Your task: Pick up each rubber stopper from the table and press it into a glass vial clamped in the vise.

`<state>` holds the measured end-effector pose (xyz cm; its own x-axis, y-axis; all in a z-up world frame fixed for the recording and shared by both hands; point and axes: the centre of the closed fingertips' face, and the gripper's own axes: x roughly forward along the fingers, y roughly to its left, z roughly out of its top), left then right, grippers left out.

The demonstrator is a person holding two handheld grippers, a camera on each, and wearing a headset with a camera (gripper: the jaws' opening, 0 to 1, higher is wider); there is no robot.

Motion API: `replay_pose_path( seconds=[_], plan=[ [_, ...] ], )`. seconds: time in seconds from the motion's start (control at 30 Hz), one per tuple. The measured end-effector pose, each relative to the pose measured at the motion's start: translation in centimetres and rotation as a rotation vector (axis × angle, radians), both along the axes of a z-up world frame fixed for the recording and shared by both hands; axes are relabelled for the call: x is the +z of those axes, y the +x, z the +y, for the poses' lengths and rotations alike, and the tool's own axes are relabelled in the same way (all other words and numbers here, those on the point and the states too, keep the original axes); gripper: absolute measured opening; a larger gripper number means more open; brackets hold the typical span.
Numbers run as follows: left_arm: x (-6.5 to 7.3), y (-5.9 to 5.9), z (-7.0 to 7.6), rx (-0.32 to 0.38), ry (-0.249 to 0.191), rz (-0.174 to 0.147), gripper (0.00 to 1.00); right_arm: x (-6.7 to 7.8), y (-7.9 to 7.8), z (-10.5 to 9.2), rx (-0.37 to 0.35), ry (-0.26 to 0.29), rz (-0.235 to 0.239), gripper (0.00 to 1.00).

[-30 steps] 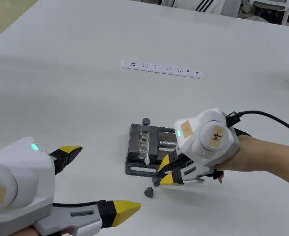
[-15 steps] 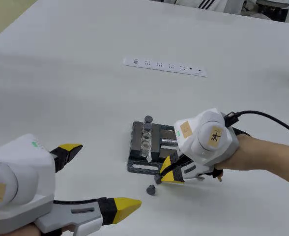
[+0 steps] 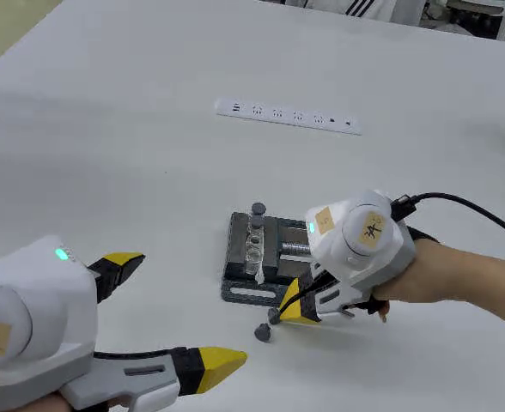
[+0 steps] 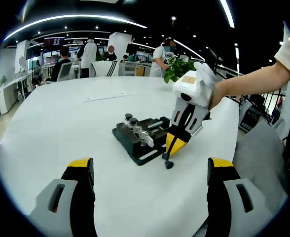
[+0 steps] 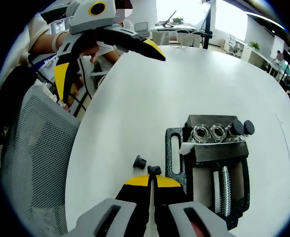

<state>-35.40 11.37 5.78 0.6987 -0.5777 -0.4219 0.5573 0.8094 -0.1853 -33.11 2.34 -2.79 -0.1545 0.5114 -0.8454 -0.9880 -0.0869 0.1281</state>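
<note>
Since the right gripper (image 5: 151, 177) has its jaws pressed together on a small dark rubber stopper (image 5: 154, 170), pinched at the very tips, I judge the pick made and the carry to the vise (image 5: 219, 154) next. The stopper sits low over the white counter (image 3: 149, 154), just in front of the vise base. I cannot tell whether it is clear of the surface. A second stopper (image 5: 139, 161) lies loose on the counter just beside it. My left gripper (image 3: 188, 309) hangs spread wide and holds nothing, well apart to the left.

Four vials stand in a row in the vise. The two open vials (image 5: 201, 132) are nearer me and the two stoppered vials (image 5: 235, 128) are beyond them.

I expect the stopper to be very light, soft and grippy. It is tiny and caught on little contact, so it could twist or squirt out if I squeeze harder. I want my hold on its wider head, with the narrower plug end free and pointing down. I cannot make out which end faces where. The glass is the fragile part. The vise takes the load, so I would press gently, straight down the vial's axis, because a sideways shove could chip the rim.
</note>
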Motion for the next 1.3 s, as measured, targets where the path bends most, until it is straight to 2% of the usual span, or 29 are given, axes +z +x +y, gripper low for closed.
replay_pose_path(
  seconds=[0.13, 0.2, 0.27, 0.33, 0.37, 0.47, 0.57, 0.63, 0.77, 0.83, 0.87, 0.9, 0.97, 1.03, 1.1, 1.13, 1.27, 1.3],
  plan=[
    [0.0, 0.0, 0.0, -0.004, 0.001, -0.005, 0.94, 0.6, 0.1, 0.3, -0.056, 0.043, 0.033, 0.00],
    [0.1, 0.0, 0.0, -0.006, -0.001, -0.009, 0.94, 1.0, -0.2, 0.3, -0.099, 0.058, 0.079, 0.00],
    [0.1, 0.0, 0.0, -0.007, -0.004, -0.011, 0.94, 1.2, 0.0, 0.1, -0.127, 0.064, 0.089, 0.00],
    [0.2, 0.0, -0.1, -0.009, -0.004, -0.014, 0.94, 1.5, 0.0, -0.1, -0.177, 0.076, 0.122, 0.00],
    [0.2, 0.0, -0.2, -0.013, -0.004, -0.016, 0.94, 2.1, -0.5, -0.1, -0.224, 0.084, 0.163, 0.00],
    [0.3, 0.0, -0.4, -0.022, -0.003, -0.021, 0.93, 3.0, -0.8, 0.0, -0.287, 0.123, 0.226, 0.00],
    [0.2, -0.1, -0.6, -0.035, -0.006, -0.021, 0.92, 3.9, -1.0, 0.1, -0.337, 0.163, 0.284, 0.00],
    [0.3, -0.1, -0.8, -0.045, -0.005, -0.026, 0.91, 4.5, -0.9, 0.0, -0.371, 0.188, 0.305, 0.00],
    [0.6, -0.3, -1.4, -0.064, -0.008, -0.033, 0.89, 6.2, -1.6, 0.2, -0.428, 0.245, 0.387, 0.00],
    [0.9, -0.3, -1.7, -0.073, -0.010, -0.044, 0.88, 7.5, -1.8, 0.6, -0.471, 0.296, 0.448, 0.00],
    [1.4, -0.3, -2.1, -0.091, -0.015, -0.075, 0.87, 8.3, -1.9, 0.8, -0.485, 0.326, 0.482, 0.00],
    [1.6, -0.3, -2.2, -0.097, -0.014, -0.087, 0.84, 8.7, -1.8, 0.9, -0.506, 0.341, 0.498, 0.00],
    [1.7, -0.4, -2.5, -0.108, -0.017, -0.085, 0.82, 9.7, -1.9, 1.1, -0.523, 0.369, 0.531, 0.00],
    [1.8, -0.4, -2.8, -0.122, -0.010, -0.102, 0.81, 10.5, -2.0, 1.2, -0.539, 0.386, 0.557, 0.00],
    [1.9, -0.4, -3.0, -0.129, -0.012, -0.104, 0.80, 11.1, -2.1, 1.3, -0.551, 0.397, 0.580, 0.00],
    [2.2, -0.4, -3.2, -0.142, -0.010, -0.125, 0.78, 11.6, -2.3, 1.5, -0.563, 0.409, 0.603, 0.00],
    [2.4, -0.5, -3.8, -0.167, -0.007, -0.141, 0.72, 12.7, -2.6, 1.8, -0.599, 0.438, 0.668, 0.00],
    [2.6, -0.5, -3.9, -0.175, -0.005, -0.151, 0.71, 13.2, -2.8, 1.9, -0.611, 0.447, 0.697, 0.00]
  ],
)
